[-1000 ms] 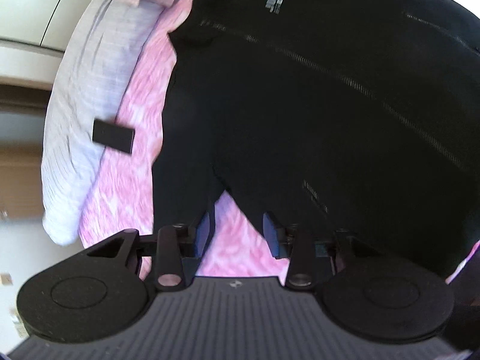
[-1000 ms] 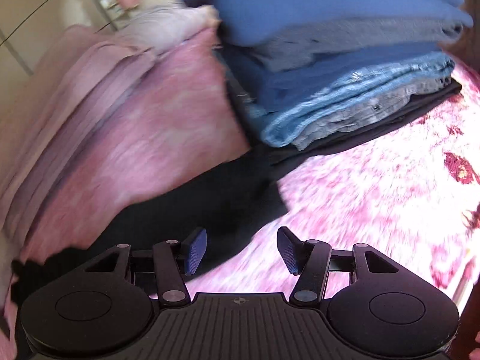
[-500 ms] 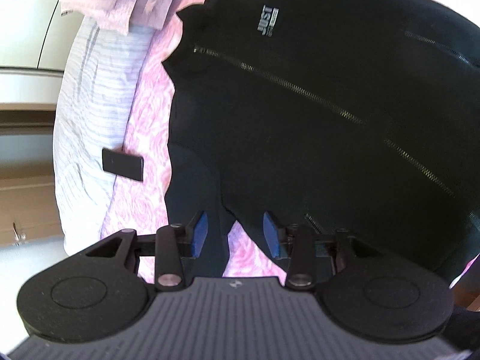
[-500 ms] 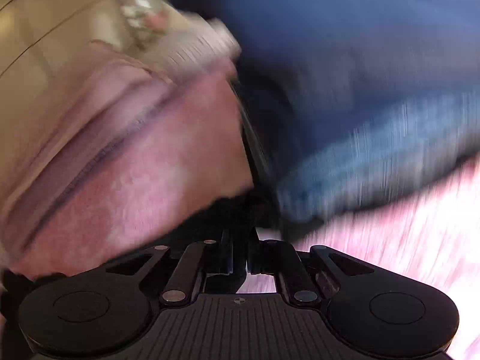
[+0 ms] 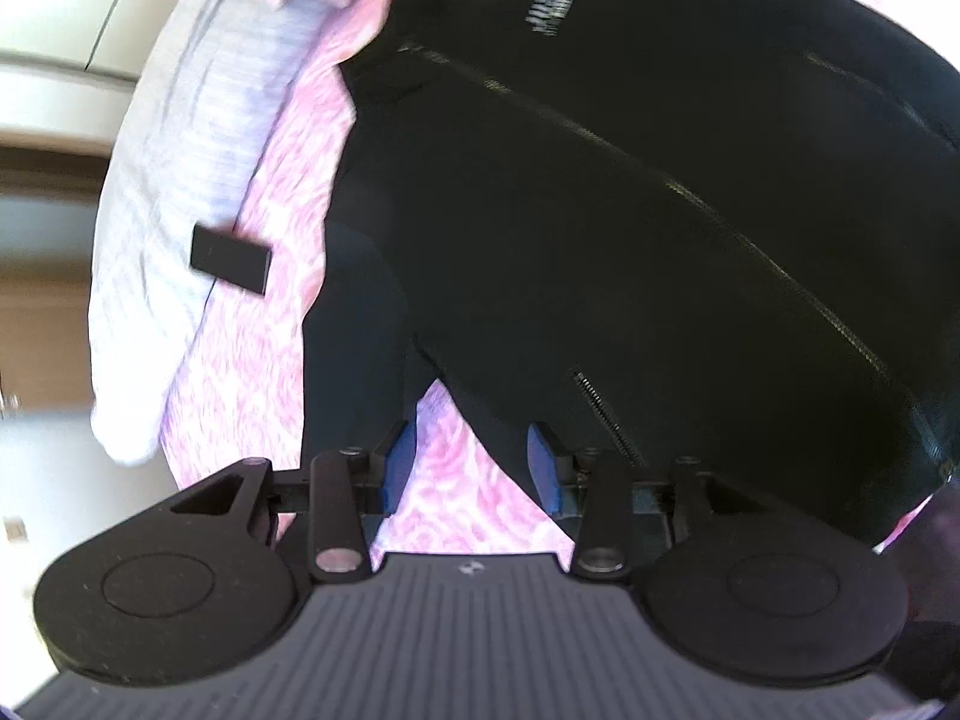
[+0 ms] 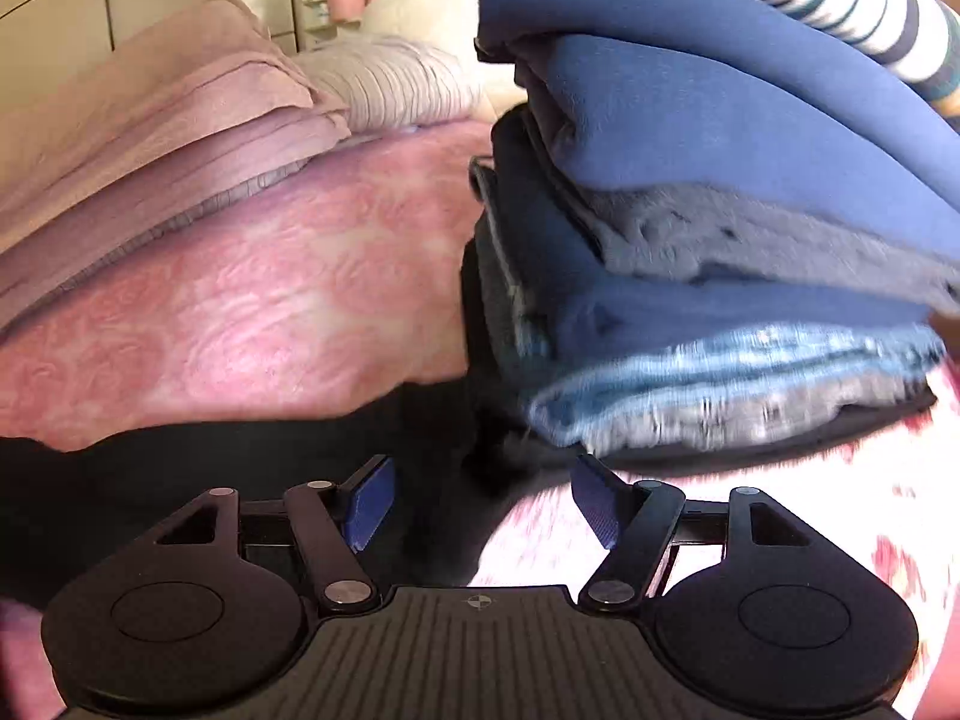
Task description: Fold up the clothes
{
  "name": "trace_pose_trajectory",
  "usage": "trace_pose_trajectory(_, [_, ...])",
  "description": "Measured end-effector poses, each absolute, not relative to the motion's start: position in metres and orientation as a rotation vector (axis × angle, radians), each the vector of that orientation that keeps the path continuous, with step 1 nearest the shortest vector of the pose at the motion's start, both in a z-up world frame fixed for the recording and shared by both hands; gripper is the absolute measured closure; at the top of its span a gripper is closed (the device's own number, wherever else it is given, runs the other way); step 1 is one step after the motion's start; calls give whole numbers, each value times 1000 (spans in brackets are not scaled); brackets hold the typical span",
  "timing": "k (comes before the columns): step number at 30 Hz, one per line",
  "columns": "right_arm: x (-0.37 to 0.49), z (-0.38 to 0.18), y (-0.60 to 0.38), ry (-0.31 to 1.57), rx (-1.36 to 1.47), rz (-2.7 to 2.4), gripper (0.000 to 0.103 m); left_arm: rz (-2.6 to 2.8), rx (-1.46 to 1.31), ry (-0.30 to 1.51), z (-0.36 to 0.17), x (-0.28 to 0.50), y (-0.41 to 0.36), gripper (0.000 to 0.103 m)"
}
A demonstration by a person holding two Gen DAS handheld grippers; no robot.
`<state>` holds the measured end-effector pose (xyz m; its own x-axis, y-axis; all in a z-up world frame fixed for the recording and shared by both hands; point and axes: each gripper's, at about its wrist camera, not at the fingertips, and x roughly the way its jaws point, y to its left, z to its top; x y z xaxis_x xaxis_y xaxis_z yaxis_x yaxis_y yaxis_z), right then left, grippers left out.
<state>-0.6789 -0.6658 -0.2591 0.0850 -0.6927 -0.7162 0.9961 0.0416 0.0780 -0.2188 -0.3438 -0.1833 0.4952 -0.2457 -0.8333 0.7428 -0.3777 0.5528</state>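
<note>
A black zip jacket [image 5: 600,192] with a white chest logo lies spread on the pink patterned bedspread [image 5: 282,180]. My left gripper [image 5: 471,462] is open and empty, just above the bedspread in the gap between the jacket's sleeve and its body. In the right wrist view my right gripper [image 6: 480,501] is open and empty, over a black edge of the jacket [image 6: 270,468], right in front of a stack of folded blue and denim clothes [image 6: 720,240].
A small black rectangular object [image 5: 231,258] lies at the edge of a white striped pillow [image 5: 174,210]. A folded pink blanket [image 6: 156,138] and a ribbed pillow [image 6: 390,84] lie beyond the bedspread [image 6: 258,300]. A striped garment [image 6: 852,6] tops the stack.
My right gripper was shut half a second ago and has opened, drawing back slightly from the clothes stack. My left gripper stays open and has shifted a little over the jacket.
</note>
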Motion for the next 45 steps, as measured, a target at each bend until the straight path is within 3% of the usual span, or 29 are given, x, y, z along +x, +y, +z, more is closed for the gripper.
trace_pose_trajectory(10, [-602,-188,-534,606,819,-1104,34,-1172,1312,568,-154,-161,-301,63])
trace_pose_trajectory(22, [-496,-109,-372,627,686,-1066,34,-1300,911,735,-127,-20,-186,60])
trace_pose_trajectory(28, [-450,-74,-299,657,615,-1043,34,-1325,828,753,-118,12,-150,52])
trace_pose_trajectory(35, [-414,-70,-262,838,534,-977,34,-1338,783,765,-116,17,-118,32])
trace_pose_trajectory(37, [-409,-70,-257,881,517,-975,29,-1328,784,779,-118,17,-117,27])
trace_pose_trajectory(38, [-408,-70,-255,899,508,-972,17,-1333,790,776,-120,14,-118,25])
trace_pose_trajectory(39, [-407,-70,-253,917,499,-969,11,-1337,795,774,-123,12,-118,25])
trace_pose_trajectory(45, [-409,-76,-242,982,456,-970,11,-1355,801,788,-130,-2,-121,24])
